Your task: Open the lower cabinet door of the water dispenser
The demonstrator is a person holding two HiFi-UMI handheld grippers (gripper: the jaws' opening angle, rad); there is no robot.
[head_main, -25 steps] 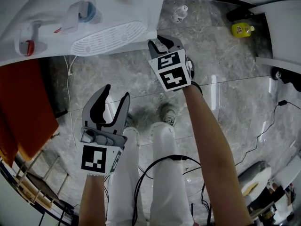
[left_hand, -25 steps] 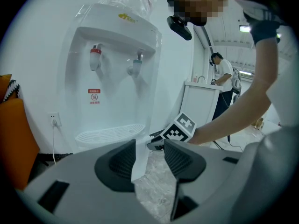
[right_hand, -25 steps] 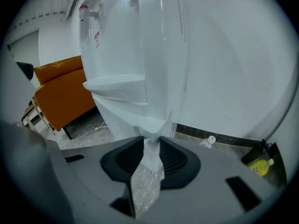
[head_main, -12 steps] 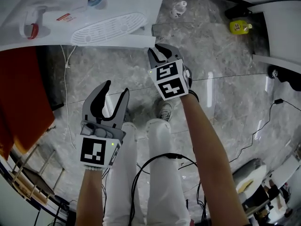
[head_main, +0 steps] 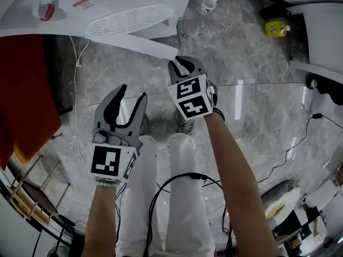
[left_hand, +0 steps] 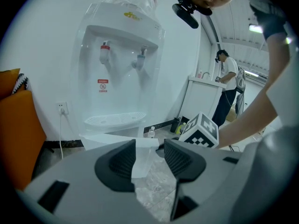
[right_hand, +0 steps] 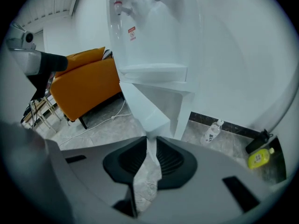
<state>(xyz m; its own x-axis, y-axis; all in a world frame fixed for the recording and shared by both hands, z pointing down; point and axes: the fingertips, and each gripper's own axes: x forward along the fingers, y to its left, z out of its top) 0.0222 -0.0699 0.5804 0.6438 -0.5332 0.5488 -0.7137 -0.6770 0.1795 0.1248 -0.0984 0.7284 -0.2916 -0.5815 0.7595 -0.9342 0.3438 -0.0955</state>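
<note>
The white water dispenser (head_main: pixel 107 9) stands at the top left of the head view, its taps and drip tray showing. Its lower cabinet door (head_main: pixel 155 44) stands swung out over the marble floor. My right gripper (head_main: pixel 180 64) is at the door's free corner; its jaws have just been closing, and in the right gripper view the pads pinch the door (right_hand: pixel 145 101) edge at the right gripper (right_hand: pixel 152 146). My left gripper (head_main: pixel 126 98) hangs lower left, open and holding nothing. In the left gripper view, the left gripper (left_hand: pixel 149 148) points toward the door (left_hand: pixel 117 139).
An orange sofa (head_main: pixel 21 90) sits left of the dispenser, with a power cord (head_main: pixel 75 90) running down the floor. A clear bottle (head_main: pixel 208 4) and a yellow bottle (head_main: pixel 277 28) stand by the far wall. My legs and black cables lie below the grippers. Another person (left_hand: pixel 229 78) stands far off.
The right gripper has drawn back from the dispenser with the door's corner, and the door stands swung further out. The left gripper has barely shifted.
</note>
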